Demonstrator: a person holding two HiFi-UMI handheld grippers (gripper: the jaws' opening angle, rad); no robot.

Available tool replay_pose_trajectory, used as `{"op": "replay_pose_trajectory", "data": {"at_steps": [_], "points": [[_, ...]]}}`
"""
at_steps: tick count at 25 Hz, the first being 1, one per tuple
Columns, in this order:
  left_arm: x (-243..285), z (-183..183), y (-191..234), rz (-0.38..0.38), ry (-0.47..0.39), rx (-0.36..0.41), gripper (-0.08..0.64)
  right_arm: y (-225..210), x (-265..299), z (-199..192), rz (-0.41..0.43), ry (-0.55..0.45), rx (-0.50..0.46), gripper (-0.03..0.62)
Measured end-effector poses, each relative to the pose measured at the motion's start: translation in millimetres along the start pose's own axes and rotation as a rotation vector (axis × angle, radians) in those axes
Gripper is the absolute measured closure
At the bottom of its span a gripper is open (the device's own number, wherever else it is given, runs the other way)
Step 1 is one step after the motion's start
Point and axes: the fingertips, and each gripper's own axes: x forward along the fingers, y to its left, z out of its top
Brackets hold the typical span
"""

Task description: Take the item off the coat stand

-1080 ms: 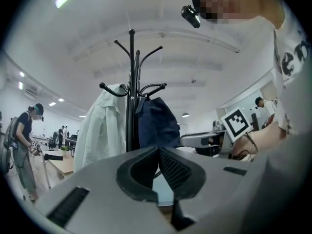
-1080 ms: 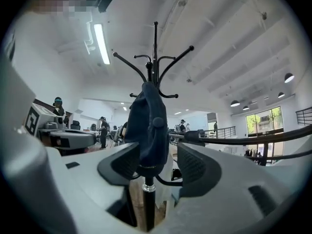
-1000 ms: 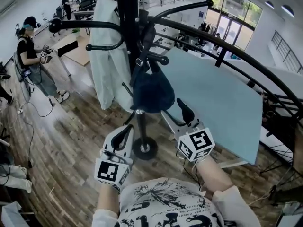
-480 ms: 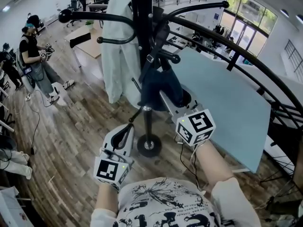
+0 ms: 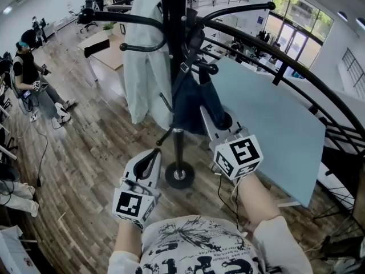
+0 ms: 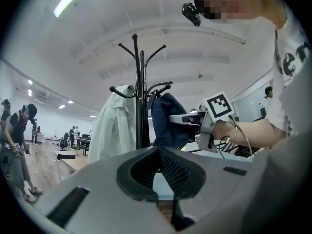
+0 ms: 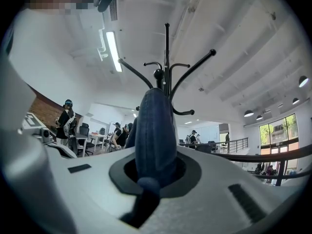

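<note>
A dark blue bag (image 5: 191,104) hangs by its strap from a hook of the black coat stand (image 5: 174,16). My right gripper (image 5: 218,117) is raised against the bag's right side, and its jaws are closing with the fabric between them. In the right gripper view the blue fabric (image 7: 155,130) is pinched in the jaws, with the stand's hooks (image 7: 166,57) above. My left gripper (image 5: 153,156) is shut and empty, low by the pole. The left gripper view shows its pads (image 6: 158,152) meeting, with the bag (image 6: 165,118) and the right gripper (image 6: 175,118) beyond.
A white coat (image 5: 145,67) hangs on the stand's left side, close to the bag. The stand's round base (image 5: 179,176) sits on the wooden floor. A light blue panel (image 5: 268,119) and a black railing (image 5: 296,79) lie to the right. A person (image 5: 28,67) stands at the far left.
My right gripper has risen to the bag and its jaws have come together on the fabric. The bag now looks squeezed narrower. My left gripper has barely moved.
</note>
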Motion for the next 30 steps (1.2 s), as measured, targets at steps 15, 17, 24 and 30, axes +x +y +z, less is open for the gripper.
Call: {"op": "replay_pose_trajectory", "data": {"at_steps": [15, 17, 24, 30], "points": [[-0.3, 7.4, -13.9, -0.073, -0.017, 0.013, 0.555, -8.7, -67.7, 33.9, -0.116, -0.061, -0.029, 0.577], [2.6, 9.8, -15.8, -0.085, -0.025, 0.013, 0.555, -7.8, -79.5, 24.8, -0.132, -0.045, -0.031, 0.577], [7.5, 9.3, -23.3, -0.115, -0.033, -0.015, 0.555, 8.4, -102.4, -28.9, -0.137, 0.061, -0.005, 0.575], [9.9, 6.9, -22.5, -0.127, -0.029, -0.013, 0.555, 22.0, -114.3, -78.1, -0.155, 0.140, 0.045, 0.575]]}}
